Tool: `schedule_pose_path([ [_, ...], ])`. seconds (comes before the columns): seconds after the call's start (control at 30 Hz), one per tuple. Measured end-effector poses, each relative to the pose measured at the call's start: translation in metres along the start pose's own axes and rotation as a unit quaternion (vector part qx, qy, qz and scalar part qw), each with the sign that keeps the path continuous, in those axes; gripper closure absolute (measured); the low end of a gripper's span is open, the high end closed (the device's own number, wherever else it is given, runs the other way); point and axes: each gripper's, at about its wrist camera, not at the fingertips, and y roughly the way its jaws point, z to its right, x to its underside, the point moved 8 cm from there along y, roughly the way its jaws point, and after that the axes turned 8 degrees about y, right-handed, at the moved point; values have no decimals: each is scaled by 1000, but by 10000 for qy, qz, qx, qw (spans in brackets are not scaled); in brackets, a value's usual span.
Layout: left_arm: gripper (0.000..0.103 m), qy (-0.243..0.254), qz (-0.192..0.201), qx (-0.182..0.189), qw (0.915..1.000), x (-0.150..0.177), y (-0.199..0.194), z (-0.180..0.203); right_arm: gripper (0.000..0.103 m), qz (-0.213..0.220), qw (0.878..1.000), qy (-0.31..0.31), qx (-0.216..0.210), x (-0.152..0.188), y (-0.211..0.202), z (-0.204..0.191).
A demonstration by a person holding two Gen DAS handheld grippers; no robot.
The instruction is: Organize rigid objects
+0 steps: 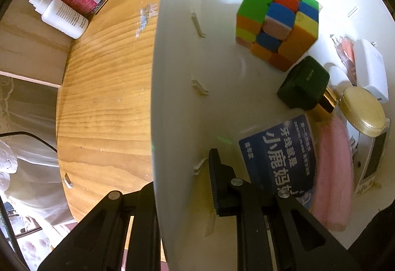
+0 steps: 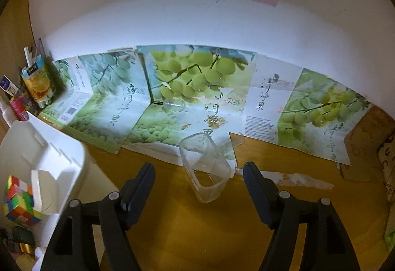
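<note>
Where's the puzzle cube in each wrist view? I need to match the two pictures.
Left wrist: the puzzle cube sits upper right, inside the white bin, above the dark green cap.
Right wrist: the cube is at the far left edge, low, in the same bin.
Shared landmark: the white bin's wall, which the left gripper is shut on in the left wrist view.

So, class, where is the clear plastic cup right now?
In the right wrist view, the clear plastic cup stands on the wooden table, centre frame, between the open fingers of the right tool and in front of the grape-printed cardboard.
</note>
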Motion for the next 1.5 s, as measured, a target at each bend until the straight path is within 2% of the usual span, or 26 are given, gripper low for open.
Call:
schedule_pose_path([
  [0.07, 84, -32, 3, -26, 10000, -1, 0, 0, 31, -18, 10000, 36, -56, 0, 3, 0],
  [0.27, 83, -98, -10, -60, 9999, -3, -2, 1, 66, -141, 9998, -86, -55, 1, 5, 0],
  [0.3, 83, -112, -8, -65, 9999, -2, -2, 0, 68, -154, 9998, -99, -68, 2, 4, 0],
  [0.47, 82, -113, 16, -100, 9999, -1, -3, -1, 72, -161, 9995, -138, -212, 2, -6, 0],
  [0.67, 82, -117, 75, -134, 9998, 4, -4, 1, 72, -30, 9985, -258, -480, 1, -36, -8],
  [0.9, 82, -75, 233, -196, 9995, 11, -8, 4, 72, 85, 9939, -442, -1011, 6, -88, -37],
  [1.13, 82, 17, 336, -187, 9993, 23, -12, 10, 73, 111, 9903, -613, -1242, 18, -140, -72],
  [1.3, 82, 175, 328, -116, 9992, 36, -13, 14, 74, 188, 9893, -663, -1283, 34, -179, -104],
  [1.5, 82, 430, 334, 100, 9985, 55, -16, 17, 74, 80, 9919, -555, -1144, 62, -199, -133],
])
